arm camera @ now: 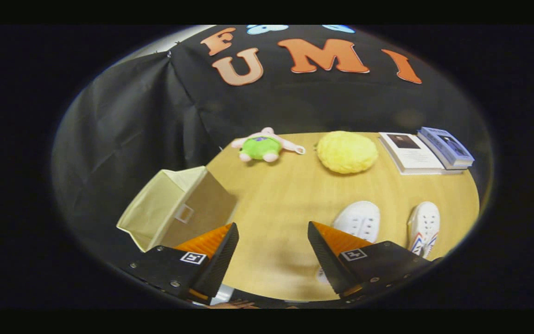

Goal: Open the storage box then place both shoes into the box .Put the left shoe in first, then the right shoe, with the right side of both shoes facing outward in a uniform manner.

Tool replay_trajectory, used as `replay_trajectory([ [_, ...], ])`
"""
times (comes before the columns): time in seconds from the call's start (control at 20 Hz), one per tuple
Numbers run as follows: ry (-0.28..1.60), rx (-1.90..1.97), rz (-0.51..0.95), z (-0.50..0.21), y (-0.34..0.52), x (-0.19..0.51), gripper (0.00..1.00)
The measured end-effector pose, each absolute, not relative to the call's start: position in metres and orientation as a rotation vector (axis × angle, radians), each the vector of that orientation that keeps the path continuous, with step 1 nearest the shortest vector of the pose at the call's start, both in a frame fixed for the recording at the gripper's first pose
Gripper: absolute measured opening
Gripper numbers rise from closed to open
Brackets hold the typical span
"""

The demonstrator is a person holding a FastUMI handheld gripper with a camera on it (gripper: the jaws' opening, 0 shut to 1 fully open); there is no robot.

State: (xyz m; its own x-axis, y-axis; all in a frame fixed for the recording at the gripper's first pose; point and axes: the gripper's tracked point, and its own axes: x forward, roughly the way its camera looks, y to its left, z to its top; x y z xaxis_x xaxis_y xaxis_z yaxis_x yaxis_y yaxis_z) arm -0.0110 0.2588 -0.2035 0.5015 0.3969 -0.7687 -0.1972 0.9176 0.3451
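So from the gripper cam, the gripper (272, 232) is hanging over a light wooden table (285, 204) with its fingers spread wide apart, nothing between them but bare tabletop. The beige fabric storage box (176, 206) sits at the table's left corner, just ahead of the left finger, tipped so its open mouth faces up and to the left, showing the pale lining. The two white sneakers are on the other side: one white shoe (359, 219) is right behind the right finger, partly hidden by it, and the second shoe (423, 227), with coloured stripes on its side, is just to the right of that one. Further back there's a green and pink plush toy (262, 147), a fuzzy yellow cushion (346, 151) and two books (427, 150) lying side by side by the black cloth wall.
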Motion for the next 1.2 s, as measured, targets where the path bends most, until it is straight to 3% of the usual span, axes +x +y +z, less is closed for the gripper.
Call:
replay_trajectory([
  [0.35,1.083,0.223,0.259,-0.258,0.182,-0.048,0.90],
  [0.65,1.165,0.200,0.197,-0.312,0.148,-0.058,0.79],
  [0.95,1.242,0.523,0.242,-0.336,0.176,-0.047,0.54],
  [1.0,1.258,0.586,0.256,-0.338,0.182,-0.049,0.45],
  [1.2,1.240,0.622,0.226,-0.335,0.178,-0.048,0.22],
])
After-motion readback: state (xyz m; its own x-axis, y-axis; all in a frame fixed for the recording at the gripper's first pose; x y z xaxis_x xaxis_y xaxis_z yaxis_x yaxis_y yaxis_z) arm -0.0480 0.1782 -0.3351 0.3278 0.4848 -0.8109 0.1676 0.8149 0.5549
